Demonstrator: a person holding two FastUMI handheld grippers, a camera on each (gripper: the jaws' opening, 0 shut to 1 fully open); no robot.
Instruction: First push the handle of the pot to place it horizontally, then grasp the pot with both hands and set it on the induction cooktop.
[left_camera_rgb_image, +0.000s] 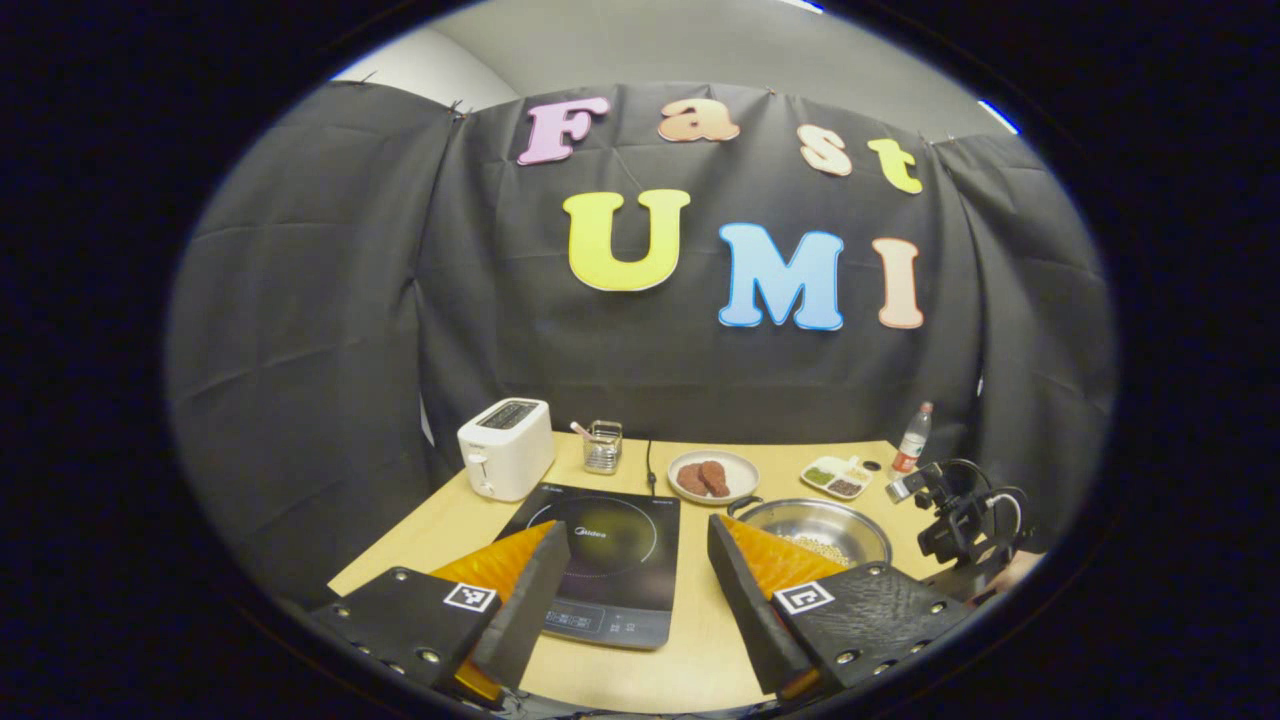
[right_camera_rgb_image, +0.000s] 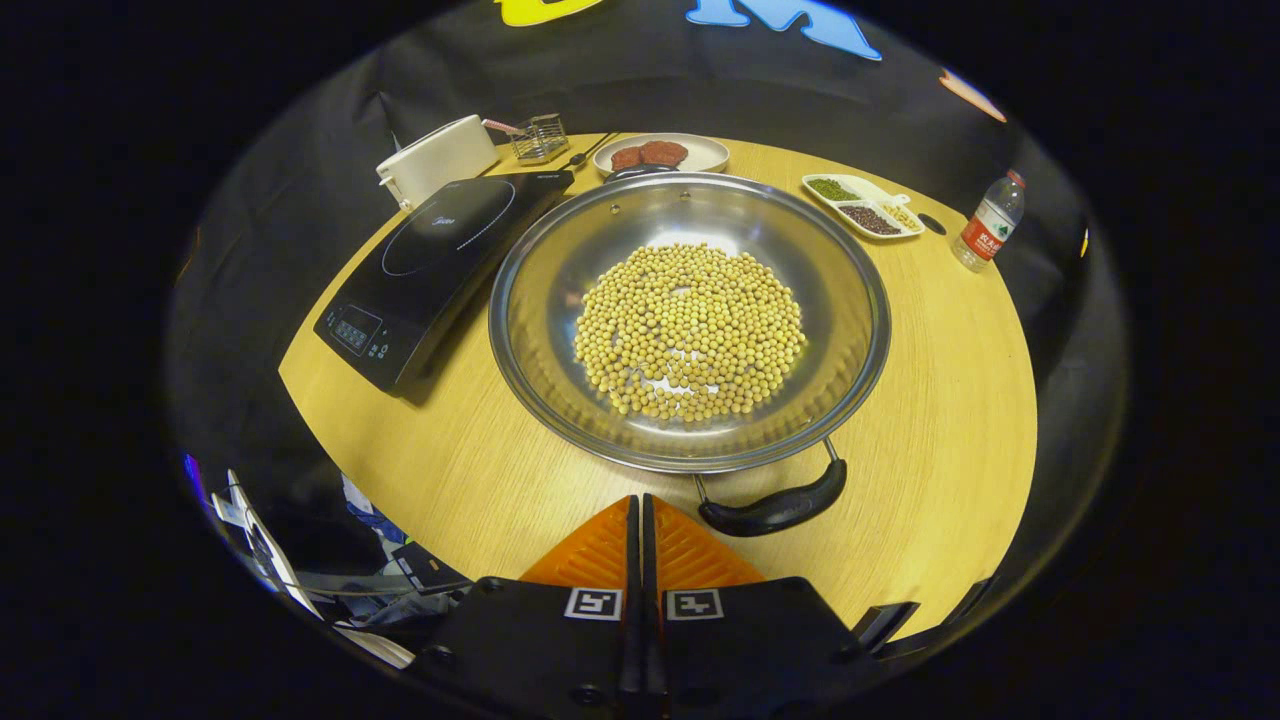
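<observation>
Pot (right_camera_rgb_image: 689, 318) of yellow beans sat on the table (right_camera_rgb_image: 960, 400) beside the cooktop (right_camera_rgb_image: 430, 260), right gripper (right_camera_rgb_image: 641, 520) pressed together just in front of its handle (right_camera_rgb_image: 775, 510) — not touching, left gripper (left_camera_rgb_image: 640, 560) spread wide, above the cooktop's near edge, pot off to its right.

pot (left_camera_rgb_image: 815, 528): near rim behind left fingers (left_camera_rgb_image: 745, 580) | bottle (right_camera_rgb_image: 988, 234) label: too small
</observation>
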